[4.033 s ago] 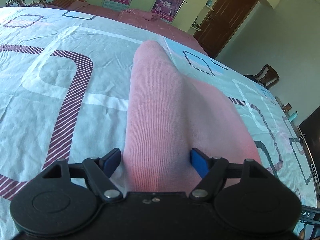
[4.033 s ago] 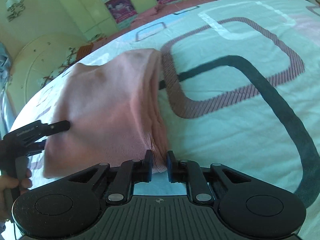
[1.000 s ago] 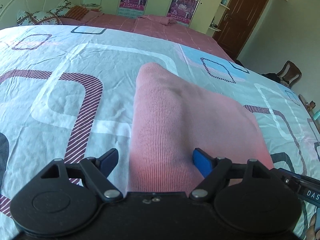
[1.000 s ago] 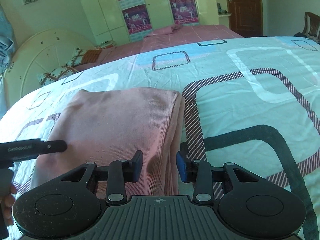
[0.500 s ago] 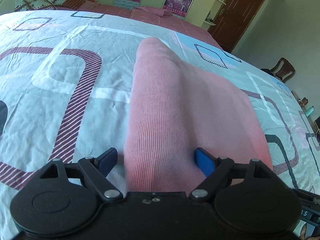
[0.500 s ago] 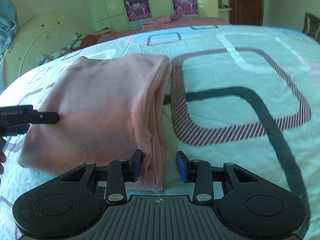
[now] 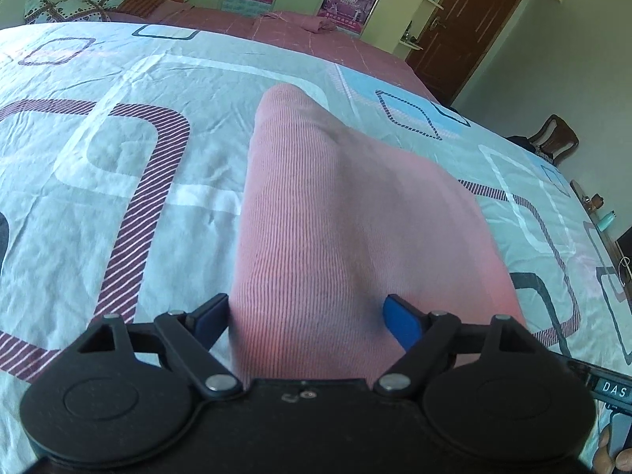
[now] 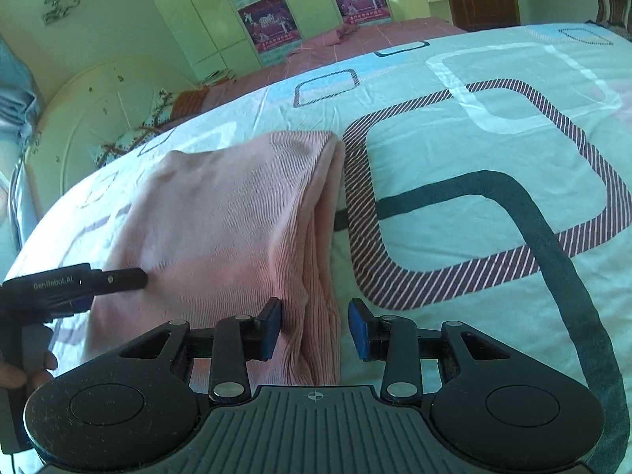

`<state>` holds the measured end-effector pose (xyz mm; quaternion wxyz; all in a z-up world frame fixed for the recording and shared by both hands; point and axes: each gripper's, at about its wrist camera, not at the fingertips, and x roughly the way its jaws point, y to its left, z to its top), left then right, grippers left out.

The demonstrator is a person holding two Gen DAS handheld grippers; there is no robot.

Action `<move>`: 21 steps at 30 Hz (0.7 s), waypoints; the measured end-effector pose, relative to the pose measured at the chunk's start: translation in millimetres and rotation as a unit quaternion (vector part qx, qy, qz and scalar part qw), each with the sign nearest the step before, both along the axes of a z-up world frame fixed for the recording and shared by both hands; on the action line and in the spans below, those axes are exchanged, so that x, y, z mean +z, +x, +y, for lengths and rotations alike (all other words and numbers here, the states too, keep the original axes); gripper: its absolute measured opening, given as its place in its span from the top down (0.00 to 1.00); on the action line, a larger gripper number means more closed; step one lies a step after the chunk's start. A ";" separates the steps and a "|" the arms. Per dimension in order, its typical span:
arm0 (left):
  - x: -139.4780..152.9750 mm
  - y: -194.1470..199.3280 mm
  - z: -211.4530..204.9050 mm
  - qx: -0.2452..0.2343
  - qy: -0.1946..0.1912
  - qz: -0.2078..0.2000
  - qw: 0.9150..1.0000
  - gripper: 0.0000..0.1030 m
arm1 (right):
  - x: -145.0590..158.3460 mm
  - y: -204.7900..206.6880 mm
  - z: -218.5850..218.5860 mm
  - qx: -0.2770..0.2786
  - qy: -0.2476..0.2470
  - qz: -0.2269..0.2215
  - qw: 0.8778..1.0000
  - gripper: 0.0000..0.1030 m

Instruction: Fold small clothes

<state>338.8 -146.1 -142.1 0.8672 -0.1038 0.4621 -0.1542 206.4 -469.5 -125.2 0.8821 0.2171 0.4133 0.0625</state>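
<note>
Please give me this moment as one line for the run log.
task: fold small clothes | pink garment: folded, flat on bedsheet | left gripper: open, straddling garment | right gripper: open at garment's edge

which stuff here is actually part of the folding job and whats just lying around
Part of the job:
pink garment
left gripper
right gripper
bedsheet it lies on

Lying about:
pillow
wooden chair
wardrobe posters
</note>
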 end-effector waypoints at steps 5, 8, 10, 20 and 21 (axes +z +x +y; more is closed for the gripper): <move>0.4 13.7 -2.5 0.005 -0.004 0.003 1.000 0.18 | 0.1 16.7 -4.9 -0.004 0.013 -0.004 1.000 0.40; -1.9 21.0 -7.0 0.005 -0.003 0.005 1.000 0.17 | -2.3 30.8 -8.8 -0.009 0.030 -0.005 0.999 0.39; -3.9 25.5 -9.3 0.006 -0.005 0.007 1.000 0.17 | -5.8 40.7 -10.0 -0.012 0.041 -0.002 0.999 0.39; -16.9 43.4 -16.1 -0.003 -0.014 0.007 1.000 0.15 | -28.8 85.0 -6.5 -0.005 0.049 0.008 0.999 0.40; -17.4 44.4 -17.0 -0.005 -0.013 0.006 1.000 0.15 | -30.0 87.3 -5.1 -0.003 0.047 0.004 0.999 0.40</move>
